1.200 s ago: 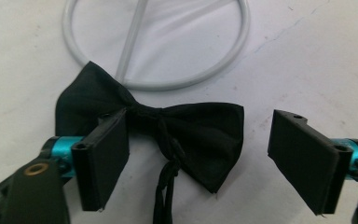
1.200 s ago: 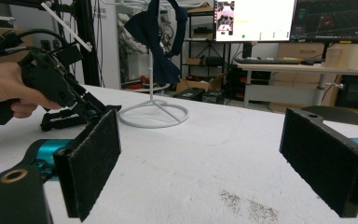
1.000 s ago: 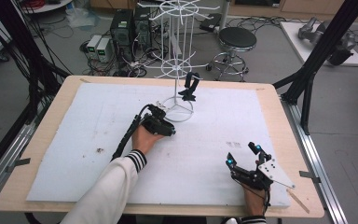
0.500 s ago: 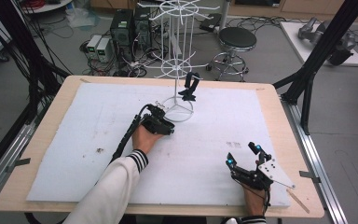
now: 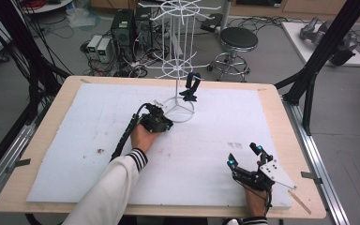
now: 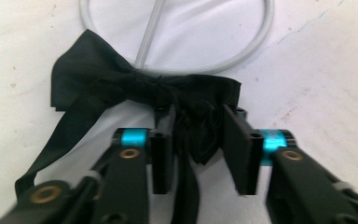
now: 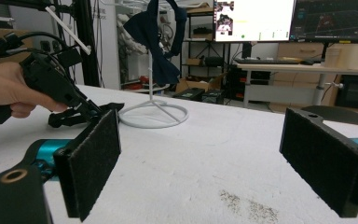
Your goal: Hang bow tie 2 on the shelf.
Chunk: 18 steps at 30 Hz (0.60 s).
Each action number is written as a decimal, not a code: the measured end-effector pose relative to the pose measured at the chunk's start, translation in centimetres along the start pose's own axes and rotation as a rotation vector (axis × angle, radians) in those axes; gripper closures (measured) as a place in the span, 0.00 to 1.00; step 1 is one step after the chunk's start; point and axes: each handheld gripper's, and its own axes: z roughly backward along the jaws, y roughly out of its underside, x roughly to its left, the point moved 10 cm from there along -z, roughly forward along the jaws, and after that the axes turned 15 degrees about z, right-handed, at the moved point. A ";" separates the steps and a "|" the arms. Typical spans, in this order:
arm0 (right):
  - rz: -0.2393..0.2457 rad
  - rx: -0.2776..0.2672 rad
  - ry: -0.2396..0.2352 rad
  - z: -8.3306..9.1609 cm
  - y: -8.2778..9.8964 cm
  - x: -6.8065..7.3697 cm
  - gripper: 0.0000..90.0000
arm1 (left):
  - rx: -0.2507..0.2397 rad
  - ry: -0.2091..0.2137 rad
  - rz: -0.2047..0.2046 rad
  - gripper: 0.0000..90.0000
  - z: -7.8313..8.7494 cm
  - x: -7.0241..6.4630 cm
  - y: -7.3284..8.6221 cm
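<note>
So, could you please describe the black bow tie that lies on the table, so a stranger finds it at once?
Find the white wire rack at the table's far side. At its round base ring lies the bow tie, between the left gripper jaws, which have just been closing. Another dark bow tie hangs on the rack; this one lies flat.

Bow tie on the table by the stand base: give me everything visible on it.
The bow tie is black, of thin, slightly creased fabric, lying flat on the white table cover. Its wings spread sideways from a bunched middle knot, and a narrow strap trails off toward the camera. One wing overlaps the white wire ring of the stand base. The left gripper has just been closing its jaws, and the knot sits between the pads; whether they press on it yet is unclear.
</note>
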 end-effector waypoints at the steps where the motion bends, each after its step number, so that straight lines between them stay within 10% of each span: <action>1: 0.000 0.000 0.000 0.0 0.0 0.0 0.13 | 0.002 0.006 -0.001 0.79 0.0 0.0 0.0; 18: -0.003 0.001 -0.001 0.0 0.0 0.1 0.13 | -0.022 0.006 -0.056 0.94 0.5 0.1 -0.1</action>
